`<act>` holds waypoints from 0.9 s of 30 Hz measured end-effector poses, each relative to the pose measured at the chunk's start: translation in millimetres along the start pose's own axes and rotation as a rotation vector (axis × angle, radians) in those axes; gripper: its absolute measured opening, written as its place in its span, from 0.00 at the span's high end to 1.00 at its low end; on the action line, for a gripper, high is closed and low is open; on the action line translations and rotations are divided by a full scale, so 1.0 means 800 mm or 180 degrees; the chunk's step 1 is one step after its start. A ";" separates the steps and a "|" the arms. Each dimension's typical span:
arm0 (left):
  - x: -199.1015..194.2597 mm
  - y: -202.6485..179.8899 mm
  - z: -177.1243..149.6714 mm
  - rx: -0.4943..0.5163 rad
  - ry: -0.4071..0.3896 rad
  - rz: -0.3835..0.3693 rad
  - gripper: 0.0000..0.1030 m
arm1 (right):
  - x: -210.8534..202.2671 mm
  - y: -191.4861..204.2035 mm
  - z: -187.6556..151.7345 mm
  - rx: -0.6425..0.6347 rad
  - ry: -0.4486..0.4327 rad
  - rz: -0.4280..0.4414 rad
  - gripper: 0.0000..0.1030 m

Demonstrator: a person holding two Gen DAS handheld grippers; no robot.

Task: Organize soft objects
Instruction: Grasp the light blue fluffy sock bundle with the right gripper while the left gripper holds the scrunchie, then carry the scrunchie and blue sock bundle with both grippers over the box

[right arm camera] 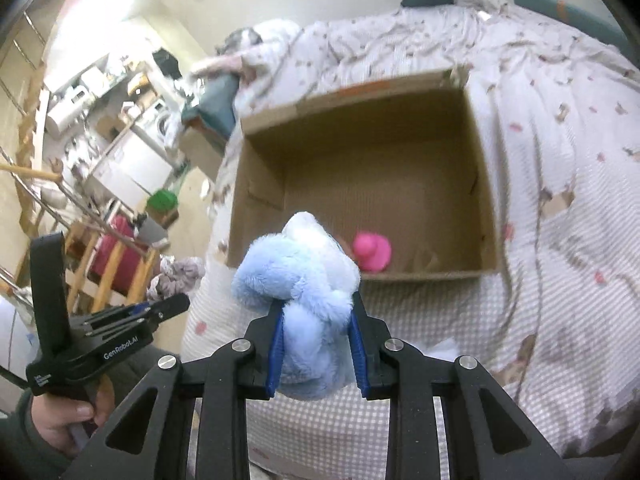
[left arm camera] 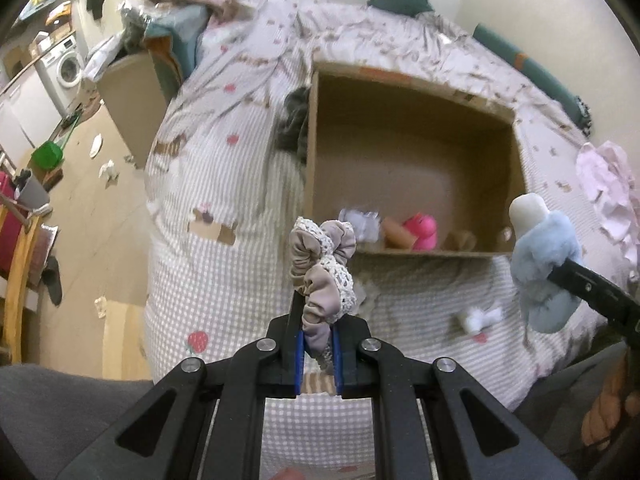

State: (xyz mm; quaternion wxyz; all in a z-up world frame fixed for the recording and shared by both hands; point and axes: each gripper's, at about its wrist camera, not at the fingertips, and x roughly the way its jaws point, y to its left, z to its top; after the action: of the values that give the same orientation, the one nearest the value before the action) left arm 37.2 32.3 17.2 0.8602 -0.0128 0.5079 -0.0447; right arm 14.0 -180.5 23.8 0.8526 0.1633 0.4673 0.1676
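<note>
left gripper (left arm camera: 318,344): clamped on beige lace scrunchie (left arm camera: 324,270), held before cardboard box (left arm camera: 400,80) near edge | right gripper (right arm camera: 316,344): closed around blue plush toy (right arm camera: 298,280), held above bed (right arm camera: 560,160) at box near edge

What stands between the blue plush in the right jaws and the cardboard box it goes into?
Nothing visible. The blue plush toy, clamped in the right gripper, hangs just short of the cardboard box, whose open top faces it. Only a pink toy lies inside near the front wall, with bare floor behind it.
</note>
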 end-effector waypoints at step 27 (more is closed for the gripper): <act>0.082 -0.071 0.119 0.0421 -0.0176 -0.0113 0.90 | 0.031 -0.073 0.096 0.0241 -0.0360 -0.0263 0.71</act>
State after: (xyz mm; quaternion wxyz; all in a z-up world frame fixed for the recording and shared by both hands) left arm 148.6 -32.8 9.9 0.8719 0.0339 0.4796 -0.0930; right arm 99.7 -230.6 19.2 0.8770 0.1852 0.4308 0.1050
